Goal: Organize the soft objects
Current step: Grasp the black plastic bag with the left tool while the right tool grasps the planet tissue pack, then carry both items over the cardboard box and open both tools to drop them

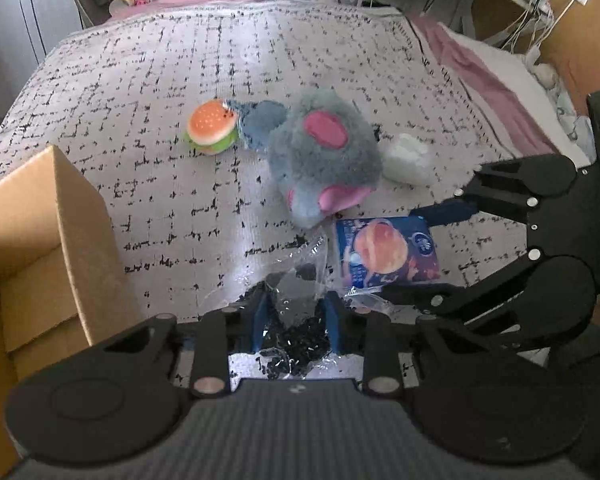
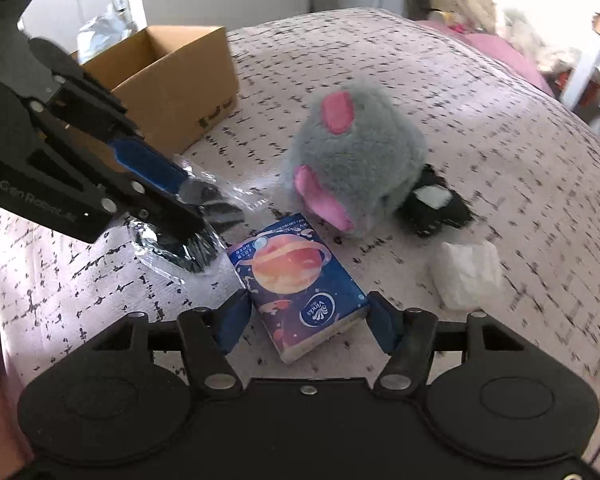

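Left tool [image 1: 294,320] pinched on a clear crinkly plastic bag of black pieces [image 1: 296,336], barely off the patterned bedspread [image 1: 140,80]. Right tool [image 2: 304,320] spread astride a dark blue tissue pack printed with an orange planet [image 2: 296,284], pads apparently not yet pressing. Farther off, unsorted: fluffy grey plush with pink ears [image 1: 324,156], white crumpled wad [image 1: 410,158], orange-and-green burger toy [image 1: 212,126]. Open brown cardboard box [image 2: 176,80] seemingly empty; sorting barely begun.
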